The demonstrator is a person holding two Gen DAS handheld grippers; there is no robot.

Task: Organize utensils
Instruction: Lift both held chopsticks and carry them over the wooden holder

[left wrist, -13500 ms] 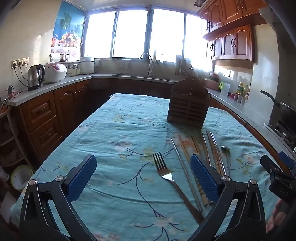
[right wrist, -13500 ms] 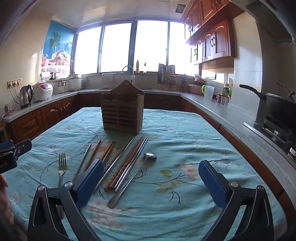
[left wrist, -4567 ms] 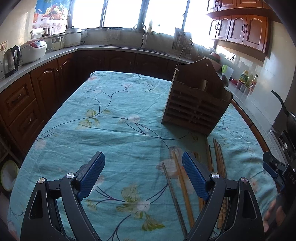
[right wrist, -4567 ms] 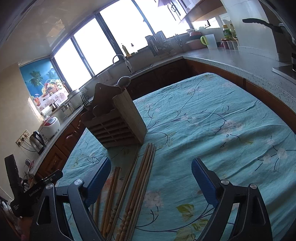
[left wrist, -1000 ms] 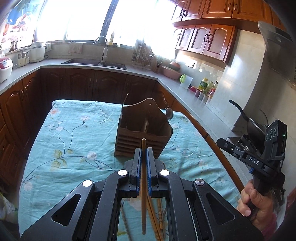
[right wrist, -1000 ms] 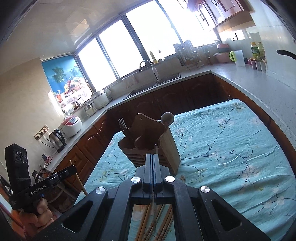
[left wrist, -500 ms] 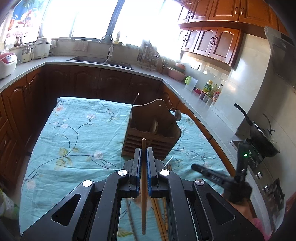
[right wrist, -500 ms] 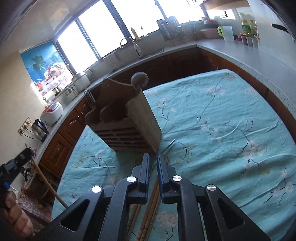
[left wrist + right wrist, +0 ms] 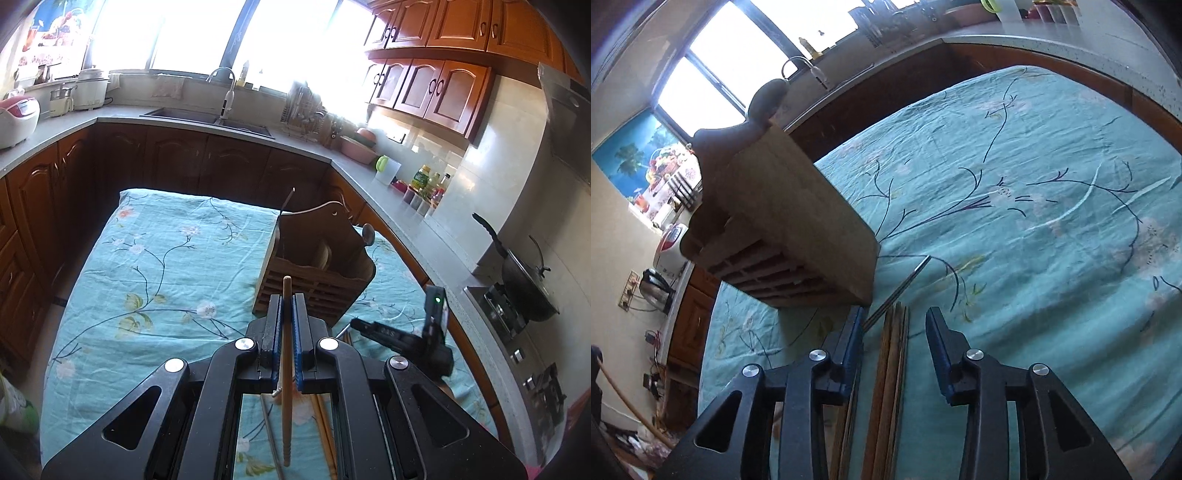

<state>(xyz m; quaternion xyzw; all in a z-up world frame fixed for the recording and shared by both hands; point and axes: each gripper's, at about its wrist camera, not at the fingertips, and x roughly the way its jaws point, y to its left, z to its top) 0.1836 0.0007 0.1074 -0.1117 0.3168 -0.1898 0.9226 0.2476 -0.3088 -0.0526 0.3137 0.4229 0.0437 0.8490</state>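
My left gripper (image 9: 287,306) is shut on a wooden chopstick (image 9: 286,369) and holds it above the table, in front of the wooden utensil holder (image 9: 317,269). A thin metal chopstick (image 9: 287,201) and a spoon (image 9: 367,234) stick out of the holder. My right gripper (image 9: 894,325) is open and low over the table, its jaws on either side of a bundle of wooden chopsticks (image 9: 890,384). A metal chopstick (image 9: 897,291) lies next to the bundle. The holder (image 9: 783,221) stands just left of the right gripper, with fork tines (image 9: 683,192) showing behind it.
The table has a teal floral cloth (image 9: 166,266). More chopsticks (image 9: 325,424) lie on it under my left gripper. Counters with wooden cabinets run around the table, with a sink (image 9: 207,118) behind and a wok (image 9: 524,284) on a stove at right.
My right gripper has dropped down to the table and opened around the chopstick bundle. My left gripper has kept its chopstick and shifted only slightly.
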